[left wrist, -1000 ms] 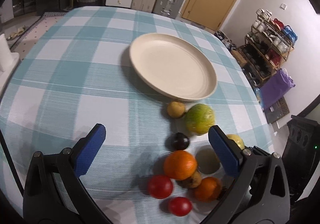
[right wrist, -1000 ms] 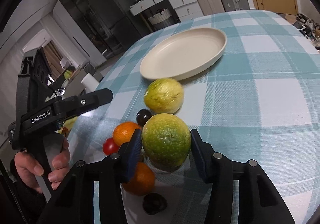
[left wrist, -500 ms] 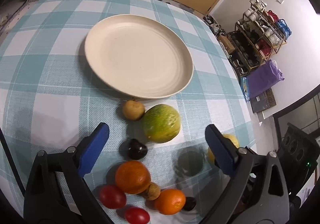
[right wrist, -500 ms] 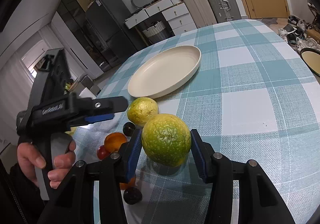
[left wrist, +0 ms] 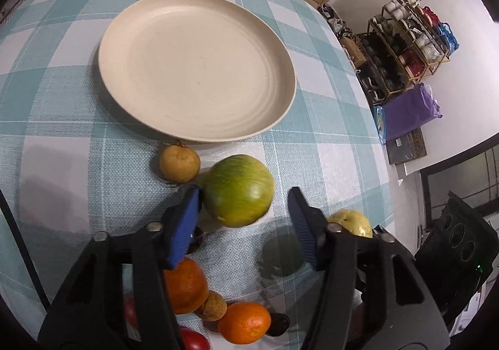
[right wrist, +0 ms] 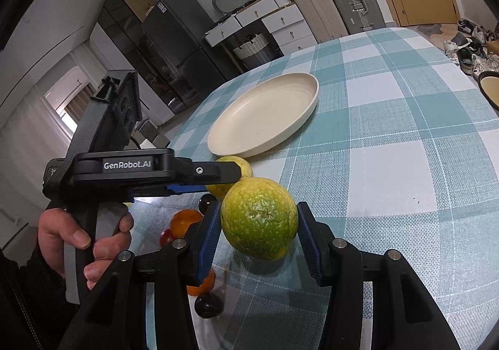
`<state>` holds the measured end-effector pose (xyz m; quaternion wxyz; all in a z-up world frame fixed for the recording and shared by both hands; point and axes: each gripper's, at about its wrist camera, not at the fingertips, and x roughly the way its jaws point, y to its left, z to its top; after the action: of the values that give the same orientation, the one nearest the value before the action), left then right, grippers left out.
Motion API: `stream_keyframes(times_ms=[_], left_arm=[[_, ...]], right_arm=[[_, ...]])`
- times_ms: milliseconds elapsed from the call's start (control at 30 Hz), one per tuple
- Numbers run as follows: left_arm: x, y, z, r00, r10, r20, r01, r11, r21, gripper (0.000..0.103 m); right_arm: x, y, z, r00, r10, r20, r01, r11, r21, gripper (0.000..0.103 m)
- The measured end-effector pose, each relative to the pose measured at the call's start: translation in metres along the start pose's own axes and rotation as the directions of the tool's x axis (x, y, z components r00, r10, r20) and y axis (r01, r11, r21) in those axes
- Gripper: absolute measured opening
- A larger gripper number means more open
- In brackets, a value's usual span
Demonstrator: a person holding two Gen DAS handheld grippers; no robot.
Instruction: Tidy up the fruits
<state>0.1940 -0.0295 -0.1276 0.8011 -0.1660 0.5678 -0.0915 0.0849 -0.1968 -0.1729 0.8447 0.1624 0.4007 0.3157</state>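
A cream plate (left wrist: 196, 66) lies empty on the checked tablecloth; it also shows in the right wrist view (right wrist: 265, 114). My left gripper (left wrist: 244, 222) is open around a green-yellow fruit (left wrist: 238, 191) on the cloth; the left pad touches it, the right pad stands apart. My right gripper (right wrist: 259, 236) is shut on a green-yellow citrus (right wrist: 259, 217), held above the cloth. The left gripper's body (right wrist: 131, 169) crosses the right wrist view over the other green fruit (right wrist: 234, 162). Behind lie oranges (left wrist: 185, 286) (left wrist: 244, 322), a brown fruit (left wrist: 179, 162), red tomatoes and dark plums.
The table edge runs along the right side, with a shoe rack (left wrist: 408, 38) and purple bag (left wrist: 411, 109) on the floor beyond. Suitcases (right wrist: 343, 3), drawers and a fridge stand behind the table. A hand (right wrist: 81, 244) holds the left gripper's handle.
My left gripper has moved forward and down and narrowed around the green fruit near the plate. My right gripper has lifted higher with its citrus still in it.
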Motion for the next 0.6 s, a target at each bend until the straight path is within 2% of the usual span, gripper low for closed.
stream_keyframes(times_ms=[300, 600], left_arm=[[0.007, -0.011, -0.001, 1.000, -0.010, 0.022, 0.009, 0.999, 0.037, 0.045], [-0.022, -0.014, -0.010, 0.996, -0.054, 0.069, 0.050, 0.997, 0.062, 0.045]], right_arm=[[0.000, -0.007, -0.001, 1.000, 0.002, -0.002, -0.002, 1.000, 0.016, 0.049], [-0.007, -0.008, 0.003, 1.000, -0.018, 0.016, 0.017, 1.000, 0.018, 0.049]])
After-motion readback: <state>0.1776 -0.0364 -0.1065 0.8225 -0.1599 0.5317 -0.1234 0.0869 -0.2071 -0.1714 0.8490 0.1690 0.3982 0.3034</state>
